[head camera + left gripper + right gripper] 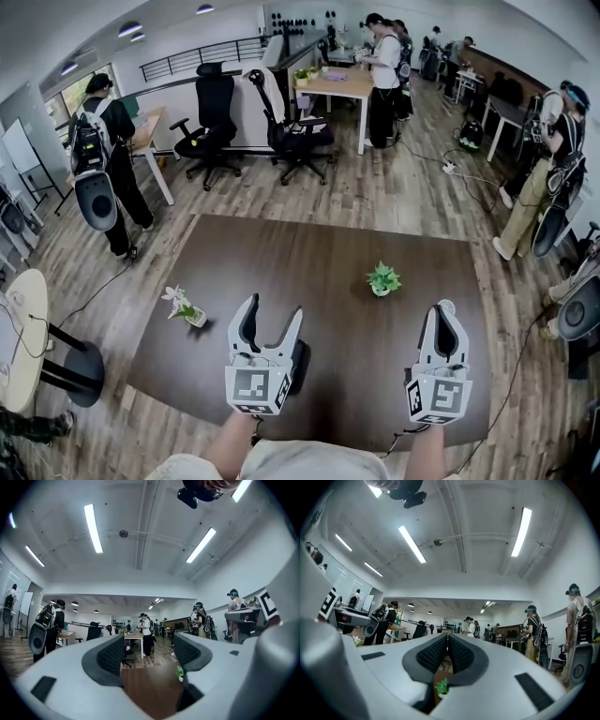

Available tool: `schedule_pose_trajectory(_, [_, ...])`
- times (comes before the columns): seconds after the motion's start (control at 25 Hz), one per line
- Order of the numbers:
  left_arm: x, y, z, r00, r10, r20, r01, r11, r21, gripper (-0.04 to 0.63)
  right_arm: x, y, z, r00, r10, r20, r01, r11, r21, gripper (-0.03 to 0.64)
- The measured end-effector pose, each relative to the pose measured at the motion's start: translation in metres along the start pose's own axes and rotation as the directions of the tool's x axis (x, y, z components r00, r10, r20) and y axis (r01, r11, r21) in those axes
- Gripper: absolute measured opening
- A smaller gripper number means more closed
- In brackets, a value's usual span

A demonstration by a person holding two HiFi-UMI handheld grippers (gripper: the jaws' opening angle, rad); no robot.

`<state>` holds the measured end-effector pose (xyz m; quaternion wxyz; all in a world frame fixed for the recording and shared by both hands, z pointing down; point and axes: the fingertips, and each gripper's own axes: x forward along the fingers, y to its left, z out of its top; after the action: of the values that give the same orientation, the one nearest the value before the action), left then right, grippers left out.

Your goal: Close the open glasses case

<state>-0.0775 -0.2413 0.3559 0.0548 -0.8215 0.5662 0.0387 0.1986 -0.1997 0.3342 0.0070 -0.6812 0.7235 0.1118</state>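
Observation:
My left gripper (272, 311) hovers over the near part of the dark brown table (319, 248), its jaws spread wide with nothing between them. The left gripper view (149, 652) shows only table and room through the gap. A black object (301, 364) lies on the table just under and to the right of that gripper; most of it is hidden, so I cannot tell whether it is the glasses case or how its lid stands. My right gripper (442, 311) is held over the table's near right, its jaws pressed together and empty (447, 641).
A small green potted plant (382, 278) stands right of the table's centre. A little pot with pale flowers (184, 307) stands near the left edge. Office chairs, desks and several people with equipment stand on the wooden floor beyond the table.

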Motion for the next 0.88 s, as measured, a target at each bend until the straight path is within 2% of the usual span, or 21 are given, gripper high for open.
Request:
schedule_pose_trajectory(0.24, [-0.002,0.001,0.001,1.0,0.026,0.017,-0.026,1.0,0.007,0.245,-0.002,0.002,-0.005,1.0,0.003,-0.008,-0.003,1.0,0.005,0.006])
schedule_pose_trajectory(0.36, [-0.002,0.003,-0.001,0.999,0.044,0.008,-0.044,0.999,0.01,0.159,-0.001,0.004,-0.006,1.0,0.009,-0.007,-0.009,1.0,0.0,0.006])
schedule_pose_trajectory(0.52, [-0.005,0.004,0.001,0.999,0.046,0.012,-0.046,0.999,0.009,0.004,-0.001,0.004,-0.007,1.0,0.01,-0.013,-0.01,1.0,0.007,0.006])
schedule_pose_trajectory(0.68, [-0.005,-0.002,0.001,1.0,0.024,0.01,-0.024,0.999,0.032,0.002,-0.001,0.004,-0.01,1.0,0.012,-0.019,-0.012,1.0,0.008,0.006])
schedule_pose_trajectory(0.88, [-0.006,-0.005,-0.001,0.999,0.032,0.011,-0.033,0.996,0.081,0.002,0.0,0.007,-0.01,1.0,0.026,-0.017,-0.026,1.0,-0.004,0.006])
